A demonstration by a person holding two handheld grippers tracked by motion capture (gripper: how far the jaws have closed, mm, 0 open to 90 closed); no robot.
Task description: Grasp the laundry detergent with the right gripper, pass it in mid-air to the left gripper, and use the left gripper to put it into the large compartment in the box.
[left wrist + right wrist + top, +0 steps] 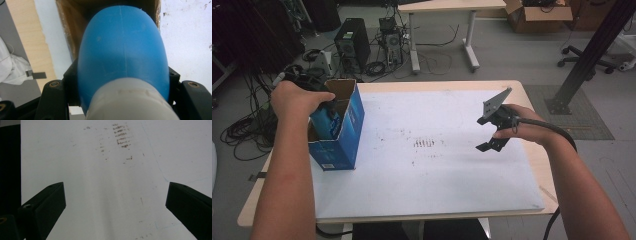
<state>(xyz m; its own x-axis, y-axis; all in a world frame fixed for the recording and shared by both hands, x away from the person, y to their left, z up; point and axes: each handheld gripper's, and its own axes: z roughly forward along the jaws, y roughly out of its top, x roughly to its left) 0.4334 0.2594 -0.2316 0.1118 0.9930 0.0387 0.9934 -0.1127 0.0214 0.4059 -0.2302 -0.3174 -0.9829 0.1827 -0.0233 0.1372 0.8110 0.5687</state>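
Blue bottle (122,50) w/ white cap sat clenched in left tongs (120,100), halfway into the open blue carton (343,131). Risk: it could snag a flap & tip the carton. Right tongs (115,202) hung released over worktop (437,160).

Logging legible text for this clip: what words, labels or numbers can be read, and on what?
None can be read.
Blue box: pale print low on its front face, too small and blurred.
Blue bottle: plain surface, no label showing.
White board: brown smudges, not writing.
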